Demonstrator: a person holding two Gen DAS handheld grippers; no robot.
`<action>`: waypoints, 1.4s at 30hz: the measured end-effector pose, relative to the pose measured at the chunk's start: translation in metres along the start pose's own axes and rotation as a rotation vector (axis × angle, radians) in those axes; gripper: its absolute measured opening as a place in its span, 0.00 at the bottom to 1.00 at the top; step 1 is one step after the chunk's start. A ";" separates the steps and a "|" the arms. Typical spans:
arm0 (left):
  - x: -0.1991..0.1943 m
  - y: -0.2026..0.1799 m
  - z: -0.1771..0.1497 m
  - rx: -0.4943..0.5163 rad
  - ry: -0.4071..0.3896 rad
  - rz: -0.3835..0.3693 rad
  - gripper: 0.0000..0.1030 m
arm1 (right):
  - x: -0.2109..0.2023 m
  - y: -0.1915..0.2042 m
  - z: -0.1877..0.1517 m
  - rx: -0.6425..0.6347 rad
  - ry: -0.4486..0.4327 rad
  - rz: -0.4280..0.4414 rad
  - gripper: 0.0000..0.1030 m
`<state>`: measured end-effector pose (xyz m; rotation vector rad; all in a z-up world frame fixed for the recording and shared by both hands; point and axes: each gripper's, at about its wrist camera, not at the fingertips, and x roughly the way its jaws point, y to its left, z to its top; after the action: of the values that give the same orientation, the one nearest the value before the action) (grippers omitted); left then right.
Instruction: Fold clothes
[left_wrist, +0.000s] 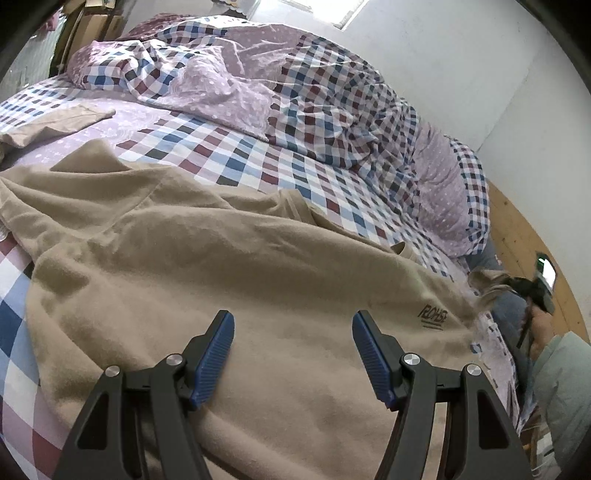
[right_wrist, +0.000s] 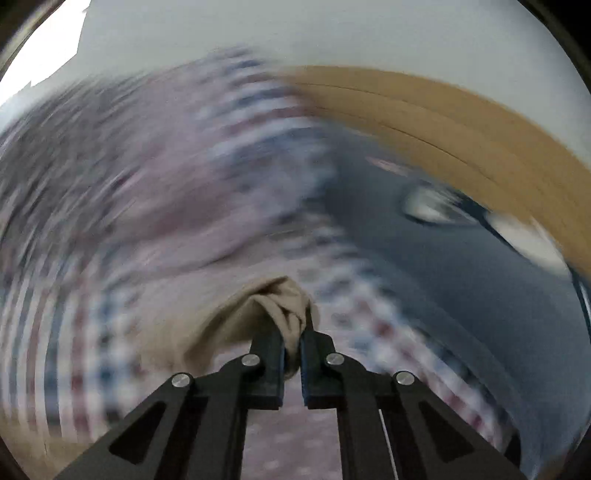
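A beige shirt (left_wrist: 229, 280) with a small dark logo lies spread and wrinkled across the checked bed sheet (left_wrist: 258, 155). My left gripper (left_wrist: 293, 328) hovers just above its near part, open, blue pads apart with nothing between them. In the right wrist view, heavily blurred by motion, my right gripper (right_wrist: 293, 332) is shut on a bunched corner of the beige shirt (right_wrist: 280, 299), lifted over the sheet. From the left wrist view the right gripper (left_wrist: 491, 288) shows at the shirt's right edge, holding raised cloth.
A crumpled checked and lilac duvet (left_wrist: 295, 85) fills the far half of the bed. Another beige piece of cloth (left_wrist: 55, 122) lies at the far left. A white wall (left_wrist: 461, 74), wooden floor (left_wrist: 524, 236) and a person's sleeve (left_wrist: 561, 387) are at the right.
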<state>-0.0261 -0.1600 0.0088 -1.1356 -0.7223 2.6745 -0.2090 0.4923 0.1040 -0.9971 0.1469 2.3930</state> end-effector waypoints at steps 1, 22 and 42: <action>0.001 0.000 0.000 0.001 0.002 0.002 0.69 | 0.005 -0.019 0.001 0.057 0.035 -0.024 0.08; -0.094 0.013 -0.024 -0.017 -0.096 -0.029 0.69 | -0.229 0.012 -0.260 -0.060 0.096 0.576 0.48; -0.211 0.095 -0.193 -0.370 0.185 0.124 0.69 | -0.352 0.115 -0.390 -0.499 0.012 0.880 0.48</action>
<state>0.2641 -0.2372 -0.0183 -1.5358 -1.1798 2.5497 0.1804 0.1258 0.0526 -1.3681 -0.0252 3.3299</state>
